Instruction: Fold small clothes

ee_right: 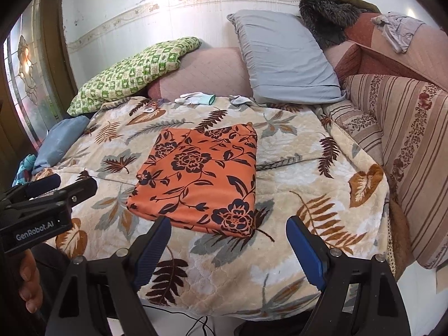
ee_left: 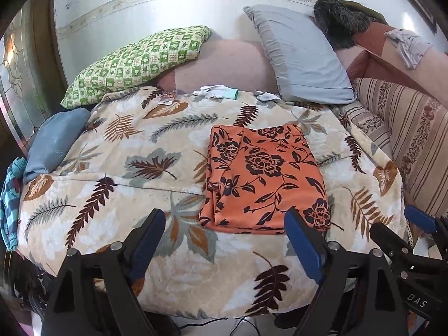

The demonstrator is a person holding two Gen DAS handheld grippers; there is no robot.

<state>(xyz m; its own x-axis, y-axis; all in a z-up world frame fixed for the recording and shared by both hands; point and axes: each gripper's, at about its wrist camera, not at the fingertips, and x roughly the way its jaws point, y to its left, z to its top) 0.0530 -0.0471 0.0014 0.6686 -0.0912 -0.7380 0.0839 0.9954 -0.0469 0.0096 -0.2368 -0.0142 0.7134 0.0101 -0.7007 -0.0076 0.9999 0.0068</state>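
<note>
Here, orange floral cloth (ee_left: 266,179) lies folded flat on the leaf-print blanket (ee_left: 117,151), just ahead of both grippers. Left gripper (ee_left: 225,225) spread wide, nothing held. Right gripper (ee_right: 228,231) likewise wide, empty. Grey pillow (ee_right: 282,58) farther beyond the cloth.

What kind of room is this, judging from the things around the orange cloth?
Most likely a bedroom in a home. A leaf-patterned blanket covers a bed, a grey pillow and a green checked pillow lean at its far side, and loose clothing lies on the padded surround.
</note>
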